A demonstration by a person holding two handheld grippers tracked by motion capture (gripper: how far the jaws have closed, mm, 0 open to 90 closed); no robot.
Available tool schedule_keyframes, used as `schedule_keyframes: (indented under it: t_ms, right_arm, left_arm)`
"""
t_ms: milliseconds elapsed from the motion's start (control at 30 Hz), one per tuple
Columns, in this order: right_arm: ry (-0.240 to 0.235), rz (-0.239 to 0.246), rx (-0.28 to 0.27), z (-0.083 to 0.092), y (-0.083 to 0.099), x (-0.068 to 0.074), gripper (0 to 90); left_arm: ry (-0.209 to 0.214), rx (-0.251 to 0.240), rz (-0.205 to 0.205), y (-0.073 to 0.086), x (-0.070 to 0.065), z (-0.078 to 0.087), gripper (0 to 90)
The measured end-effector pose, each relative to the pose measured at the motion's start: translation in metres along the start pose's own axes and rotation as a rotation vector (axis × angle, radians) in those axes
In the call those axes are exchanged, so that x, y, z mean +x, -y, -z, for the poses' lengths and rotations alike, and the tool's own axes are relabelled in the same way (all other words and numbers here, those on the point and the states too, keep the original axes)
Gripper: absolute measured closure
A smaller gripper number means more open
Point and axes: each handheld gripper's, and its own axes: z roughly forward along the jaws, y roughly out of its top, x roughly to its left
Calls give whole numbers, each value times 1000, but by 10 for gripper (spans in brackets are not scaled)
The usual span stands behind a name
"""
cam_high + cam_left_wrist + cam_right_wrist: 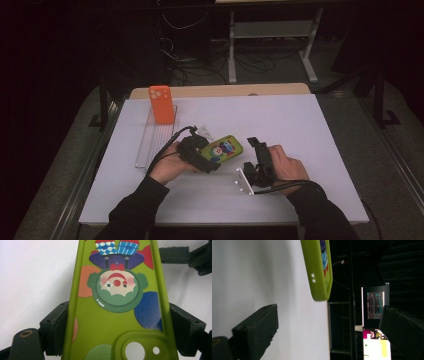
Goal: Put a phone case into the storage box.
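Green clown-print phone case (pixel 117 315) at mid surface (pixel 300 125), clamped across its long edges by left tool (pixel 212 159); right tool (pixel 256 150) just beside its free end, jaws apart, tipped sideways; orange phone case (pixel 162 104) upright near far left edge

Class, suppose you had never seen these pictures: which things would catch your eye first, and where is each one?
First comes the green phone case with its clown drawing, at the middle of the white table, clamped by its long sides in the left gripper. Next is the orange phone case, standing upright at the far end of a clear tray on the left. The right gripper sits just right of the green case, jaws open and holding nothing.
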Motion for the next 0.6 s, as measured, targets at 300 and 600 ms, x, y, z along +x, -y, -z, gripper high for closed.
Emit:
schedule_keyframes:
  t_ms: [300,600]
  right_arm:
    - [50,34,-48,-7,-16,4,130]
    - [41,91,-58,-16,-31,9,320]
  left_arm:
    - [7,-3,-6,-2,-1,2,156]
    - [12,-1,-17,-3,-2,1,156]
